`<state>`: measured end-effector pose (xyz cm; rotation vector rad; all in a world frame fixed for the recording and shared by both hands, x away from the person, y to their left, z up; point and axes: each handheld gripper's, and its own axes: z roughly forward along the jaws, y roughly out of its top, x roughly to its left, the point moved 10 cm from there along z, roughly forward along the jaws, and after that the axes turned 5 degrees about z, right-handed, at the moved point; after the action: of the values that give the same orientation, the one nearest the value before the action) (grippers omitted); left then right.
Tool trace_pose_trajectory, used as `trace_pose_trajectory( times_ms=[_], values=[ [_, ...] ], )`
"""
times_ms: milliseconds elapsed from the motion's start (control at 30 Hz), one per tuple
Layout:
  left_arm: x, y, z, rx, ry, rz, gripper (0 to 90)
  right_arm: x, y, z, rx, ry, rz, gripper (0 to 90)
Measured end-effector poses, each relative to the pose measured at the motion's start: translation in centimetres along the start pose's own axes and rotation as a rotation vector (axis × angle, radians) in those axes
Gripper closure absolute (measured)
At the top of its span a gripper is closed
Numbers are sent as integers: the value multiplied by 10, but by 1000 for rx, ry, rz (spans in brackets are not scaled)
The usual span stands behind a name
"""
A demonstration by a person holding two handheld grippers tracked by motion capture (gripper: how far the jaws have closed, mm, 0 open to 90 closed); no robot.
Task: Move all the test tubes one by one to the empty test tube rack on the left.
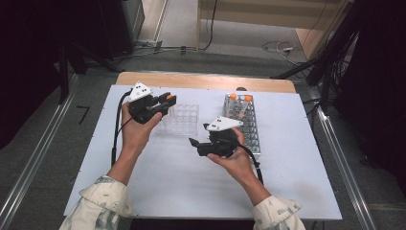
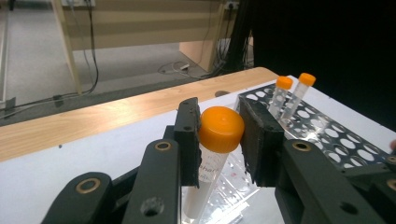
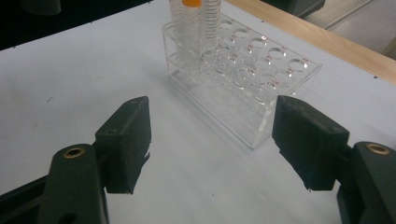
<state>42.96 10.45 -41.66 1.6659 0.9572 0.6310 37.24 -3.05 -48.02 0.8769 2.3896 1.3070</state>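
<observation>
Sleeves: pale patterned cuffs come in at the bottom edge of the high view, a forearm rising from each towards the middle of the table.
Right gripper (image 1: 194,142): held low over the white table top (image 1: 158,191), just in front of the two racks, jaws standing wide apart with nothing between them; its own view shows bare white surface in the gap.
Left gripper (image 1: 168,100): up at the near-left corner of the clear rack, jaws pressed in on the orange-capped tube (image 2: 212,154), one pad on each side just at the cap.
Orange-capped tube: upright in the left gripper view, orange cap level with the jaw tips, clear body with handwriting running down towards the clear rack below; whether its foot sits in a hole I cannot tell.
Clear rack (image 3: 261,79): a see-through plastic block with rows of round holes, lying on the white top left of the metal rack; in the right gripper view two tubes stand at its far-left corner.
Metal rack (image 1: 251,132): grey perforated tray right of the clear rack, two orange-capped tubes (image 1: 240,98) standing at its far end.
Table edge (image 1: 206,80): a wooden strip runs along the far side of the white top.
</observation>
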Motion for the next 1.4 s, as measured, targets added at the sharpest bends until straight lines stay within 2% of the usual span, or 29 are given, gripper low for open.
trace_pose_trajectory(
  times_ms=[367,700,967,1233,1400],
  values=[
    [3,-13,12,41,16,8,705,0,1,-2,-7,1,-1,268],
    [7,-38,19,100,27,3,704,0,0,-3,-2,1,6,268],
    [6,-42,20,111,32,10,695,-1,-1,-1,2,-1,2,268],
    [3,-39,18,102,23,1,588,-1,-2,-2,3,-2,4,268],
    [-5,-35,14,83,2,0,491,-4,0,-4,-7,-9,15,268]
  ],
)
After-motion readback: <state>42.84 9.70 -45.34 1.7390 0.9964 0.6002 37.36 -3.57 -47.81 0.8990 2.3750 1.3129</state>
